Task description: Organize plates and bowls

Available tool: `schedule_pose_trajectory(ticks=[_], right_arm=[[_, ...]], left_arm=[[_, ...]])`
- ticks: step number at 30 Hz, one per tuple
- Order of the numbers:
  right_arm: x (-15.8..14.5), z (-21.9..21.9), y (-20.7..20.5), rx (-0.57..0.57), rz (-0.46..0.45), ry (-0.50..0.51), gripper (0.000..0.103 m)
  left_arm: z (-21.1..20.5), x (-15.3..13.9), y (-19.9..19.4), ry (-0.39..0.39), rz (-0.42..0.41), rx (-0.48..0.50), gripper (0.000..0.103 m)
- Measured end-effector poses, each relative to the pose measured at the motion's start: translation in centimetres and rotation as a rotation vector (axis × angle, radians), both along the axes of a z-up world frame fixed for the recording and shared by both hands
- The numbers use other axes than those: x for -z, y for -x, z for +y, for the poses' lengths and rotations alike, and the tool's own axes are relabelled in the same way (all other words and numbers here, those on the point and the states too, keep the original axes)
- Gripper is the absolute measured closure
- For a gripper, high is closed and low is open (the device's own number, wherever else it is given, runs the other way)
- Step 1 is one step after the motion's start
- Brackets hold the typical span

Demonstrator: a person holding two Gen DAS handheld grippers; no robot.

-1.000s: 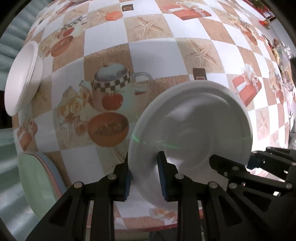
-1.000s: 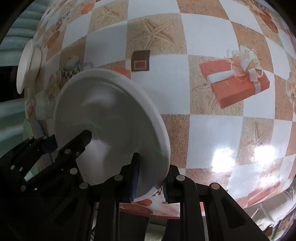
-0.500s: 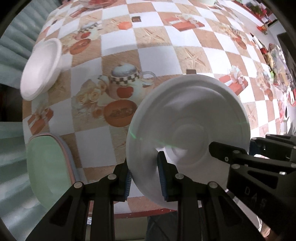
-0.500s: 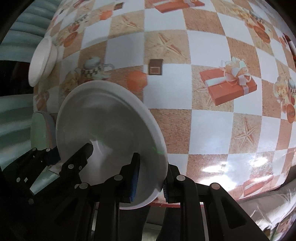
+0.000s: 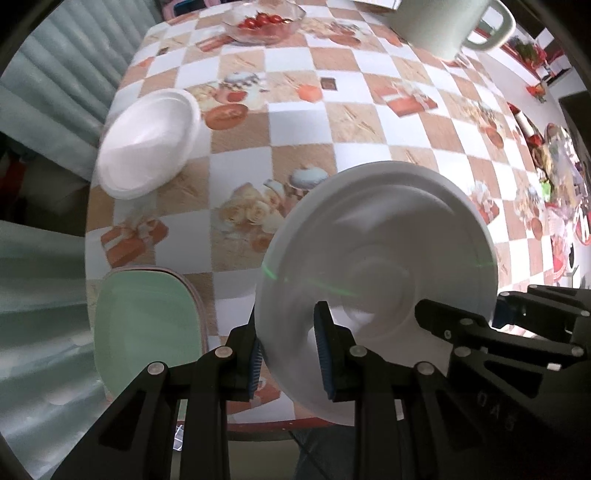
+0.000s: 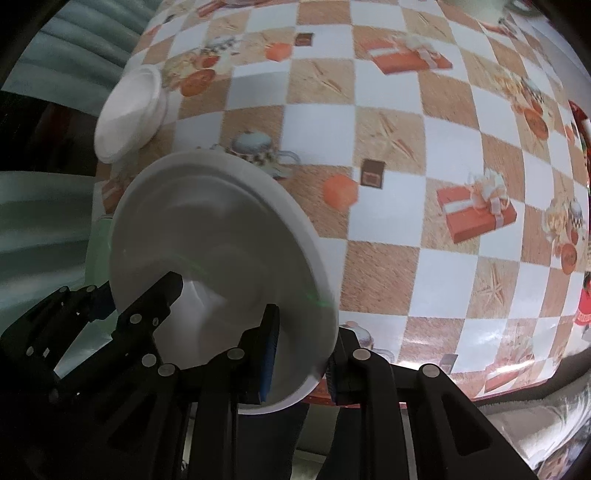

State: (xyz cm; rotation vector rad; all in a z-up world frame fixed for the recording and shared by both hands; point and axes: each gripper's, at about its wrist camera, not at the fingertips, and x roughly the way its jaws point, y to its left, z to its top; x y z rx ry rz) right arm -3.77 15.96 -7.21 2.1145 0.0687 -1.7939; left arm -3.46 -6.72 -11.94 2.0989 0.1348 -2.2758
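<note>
A white plate (image 5: pixel 376 266) hangs above the checked tablecloth, held at both sides. My left gripper (image 5: pixel 290 354) is shut on its left rim; my right gripper (image 6: pixel 301 350) is shut on its right rim. The same white plate (image 6: pixel 218 251) fills the lower left of the right wrist view. A stack of white bowls (image 5: pixel 147 142) sits near the table's left edge, the white bowls (image 6: pixel 129 112) also showing in the right wrist view. A stack of pale green plates (image 5: pixel 144 328) lies at the front left corner.
A glass bowl of red tomatoes (image 5: pixel 264 22) and a pale green mug (image 5: pixel 450 26) stand at the far side. The table's front edge (image 5: pixel 258 428) runs just below the grippers. Grey curtains (image 5: pixel 48 85) hang to the left. Clutter (image 5: pixel 554 177) lines the right side.
Both grippers have risen with the white plate, so more of the table shows. The bowl stack, green plates, tomato bowl and mug have come into fuller view.
</note>
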Motion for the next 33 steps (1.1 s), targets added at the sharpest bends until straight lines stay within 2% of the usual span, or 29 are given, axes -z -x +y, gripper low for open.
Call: schedule_pose_trajectory(ticks=[6,23,33], right_arm=[[-1.0,-1.6,0.0,-0.01,0.028,0.003,0.078],[-4.8,-5.0,3.8,-0.057,0.112,0.01,0.078],[-5.6,-8.7,5.1,-0.121,0.138,0.029,0.078]], left_arm=[[-2.1,-0.6,0.5,-0.005,0.028,-0.026,0.075],[-6.0,-3.4,1.9,-0.019,0.102,-0.097,0.075],[-9.8,-4.3,3.2,-0.009,0.138,-0.187,0.075]])
